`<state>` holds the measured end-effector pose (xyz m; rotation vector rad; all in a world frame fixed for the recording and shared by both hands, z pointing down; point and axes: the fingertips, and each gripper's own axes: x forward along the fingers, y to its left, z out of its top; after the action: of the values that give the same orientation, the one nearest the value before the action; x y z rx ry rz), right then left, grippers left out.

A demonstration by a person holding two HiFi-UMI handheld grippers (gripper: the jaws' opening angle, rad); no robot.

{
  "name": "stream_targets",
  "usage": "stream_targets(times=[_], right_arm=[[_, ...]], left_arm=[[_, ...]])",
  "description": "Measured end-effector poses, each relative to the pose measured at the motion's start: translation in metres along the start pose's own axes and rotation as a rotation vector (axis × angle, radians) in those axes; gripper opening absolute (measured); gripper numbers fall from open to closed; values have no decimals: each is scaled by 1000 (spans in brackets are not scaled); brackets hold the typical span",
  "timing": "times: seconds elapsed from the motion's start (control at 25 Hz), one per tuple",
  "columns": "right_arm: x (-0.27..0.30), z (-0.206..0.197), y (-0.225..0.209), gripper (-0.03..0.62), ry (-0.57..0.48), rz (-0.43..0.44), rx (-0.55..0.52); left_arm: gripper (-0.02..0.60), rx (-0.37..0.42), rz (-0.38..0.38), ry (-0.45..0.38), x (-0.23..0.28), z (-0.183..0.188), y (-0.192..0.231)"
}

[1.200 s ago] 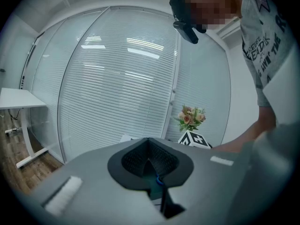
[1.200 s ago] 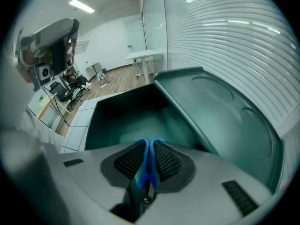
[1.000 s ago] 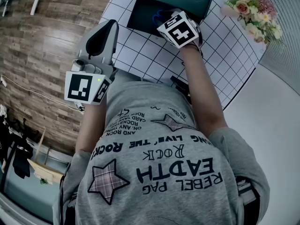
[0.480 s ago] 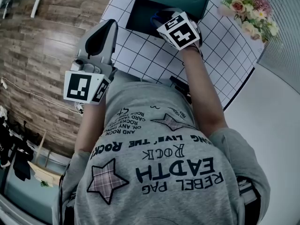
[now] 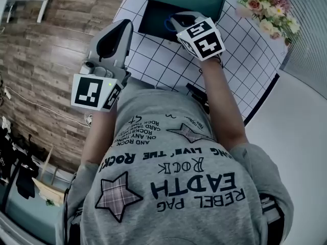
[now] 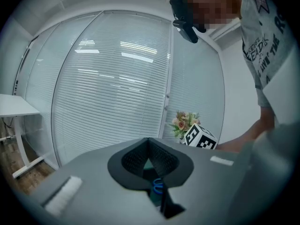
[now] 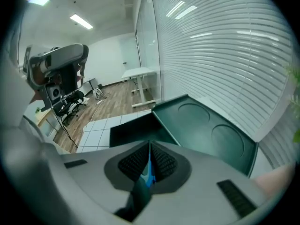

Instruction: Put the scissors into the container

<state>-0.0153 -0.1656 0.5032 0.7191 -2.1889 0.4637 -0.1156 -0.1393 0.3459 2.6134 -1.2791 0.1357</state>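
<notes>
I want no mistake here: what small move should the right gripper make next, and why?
Probably lower the right gripper a little and release: its jaws are closing with the scissors' blue handle between them, already over the open container.

Looked like office: glass partitions (image 6: 197, 78) backed by slatted blinds (image 6: 112, 93), strip lights (image 7: 80, 21) on ceiling, white desk (image 7: 139, 72) and office chairs (image 7: 70, 100) on wood-plank floor (image 5: 46, 50), flowers (image 5: 265, 9) at far corner of grid-topped table (image 5: 163, 60).

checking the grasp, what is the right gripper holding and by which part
The scissors, by the blue handle end; the right gripper jaws are closing on it.
</notes>
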Motion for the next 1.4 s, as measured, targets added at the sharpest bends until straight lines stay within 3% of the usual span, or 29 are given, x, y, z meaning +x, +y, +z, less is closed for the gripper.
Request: stream_targets(times=[0.36, 0.88, 1.4], right_arm=[[-39, 19, -1, 15, -109, -42, 37], [-123, 52, -17, 14, -362, -120, 160], [-205, 70, -19, 14, -553, -212, 183]], left_arm=[[9, 45, -46, -33, 5, 23, -14], [9, 110, -131, -91, 18, 56, -35], [9, 173, -169, -141, 16, 85, -49]])
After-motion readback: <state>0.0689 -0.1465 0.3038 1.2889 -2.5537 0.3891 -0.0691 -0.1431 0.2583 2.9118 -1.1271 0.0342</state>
